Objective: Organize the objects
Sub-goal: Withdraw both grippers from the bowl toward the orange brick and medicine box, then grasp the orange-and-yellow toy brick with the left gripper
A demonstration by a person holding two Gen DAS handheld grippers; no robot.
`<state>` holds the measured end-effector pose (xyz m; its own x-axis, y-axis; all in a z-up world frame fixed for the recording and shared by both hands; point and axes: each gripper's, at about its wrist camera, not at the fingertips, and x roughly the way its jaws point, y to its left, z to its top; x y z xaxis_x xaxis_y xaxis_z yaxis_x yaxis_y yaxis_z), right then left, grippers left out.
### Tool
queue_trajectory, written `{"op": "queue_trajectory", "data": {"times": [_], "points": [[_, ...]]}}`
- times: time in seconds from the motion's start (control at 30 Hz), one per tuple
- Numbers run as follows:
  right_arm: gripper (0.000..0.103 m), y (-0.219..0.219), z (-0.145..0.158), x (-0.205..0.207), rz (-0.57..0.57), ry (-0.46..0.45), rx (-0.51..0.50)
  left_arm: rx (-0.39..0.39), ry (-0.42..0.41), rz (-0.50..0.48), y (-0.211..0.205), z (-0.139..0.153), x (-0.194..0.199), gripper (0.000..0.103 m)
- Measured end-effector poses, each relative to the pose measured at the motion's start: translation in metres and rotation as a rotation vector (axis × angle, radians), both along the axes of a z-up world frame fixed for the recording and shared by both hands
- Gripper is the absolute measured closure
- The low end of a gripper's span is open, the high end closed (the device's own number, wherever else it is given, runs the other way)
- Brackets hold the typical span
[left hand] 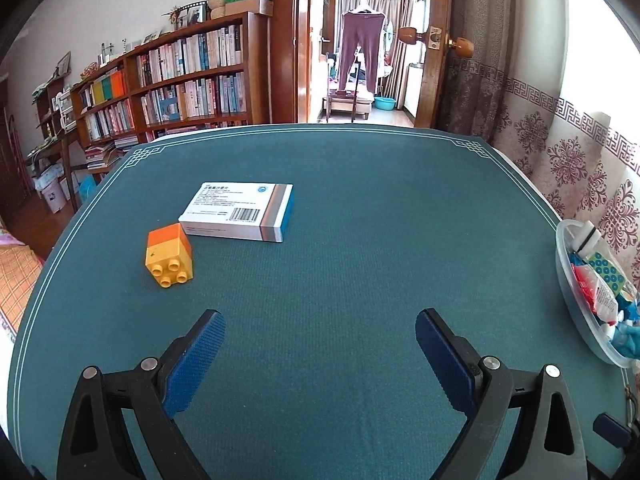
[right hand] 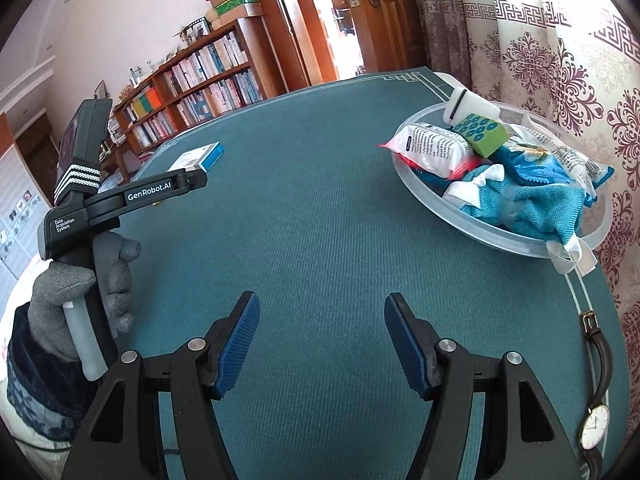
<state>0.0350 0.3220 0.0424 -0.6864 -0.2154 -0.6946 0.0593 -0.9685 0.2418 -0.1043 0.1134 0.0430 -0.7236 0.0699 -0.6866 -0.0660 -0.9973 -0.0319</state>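
On the teal table mat [left hand: 340, 208] lie a white and blue medicine box [left hand: 240, 212] and, just in front of it to the left, an orange and yellow toy brick [left hand: 169, 254] on its side. My left gripper [left hand: 320, 328] hovers open nearer than both, nothing between its blue pads. The right gripper [right hand: 322, 308] is open and empty over bare mat. A clear plastic bowl [right hand: 432, 196] at the right holds a blue cloth [right hand: 528, 208], snack packets and a green dotted box [right hand: 482, 132]. A wristwatch [right hand: 594, 400] lies near the mat's right edge.
A gloved hand [right hand: 80, 292] grips the left gripper's handle at the left of the right wrist view. Beyond the table stand bookshelves [left hand: 180, 76], an open wooden door [left hand: 436, 40] and patterned curtains [right hand: 560, 60]. The bowl [left hand: 576, 312] sits at the table's right edge.
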Motion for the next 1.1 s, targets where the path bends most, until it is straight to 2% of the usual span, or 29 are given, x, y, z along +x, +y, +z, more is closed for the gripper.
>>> {"op": "queue_trajectory", "data": {"times": [0.4,0.83,0.97,1.1], "points": [[0.036,-0.024,-0.001,-0.012,0.038,-0.016,0.022,0.001,0.000,0.129,-0.053,-0.003,-0.018,0.005],[0.036,-0.043,-0.009,-0.022,0.064,-0.047,0.035,0.018,-0.010,0.201,-0.098,-0.009,-0.044,0.005],[0.036,-0.049,-0.012,-0.026,0.076,-0.057,0.036,0.016,-0.028,0.183,-0.102,-0.014,-0.054,0.017],[0.036,-0.053,-0.014,-0.030,0.085,-0.063,0.039,0.020,-0.050,0.169,-0.104,-0.019,-0.063,0.034]]}}
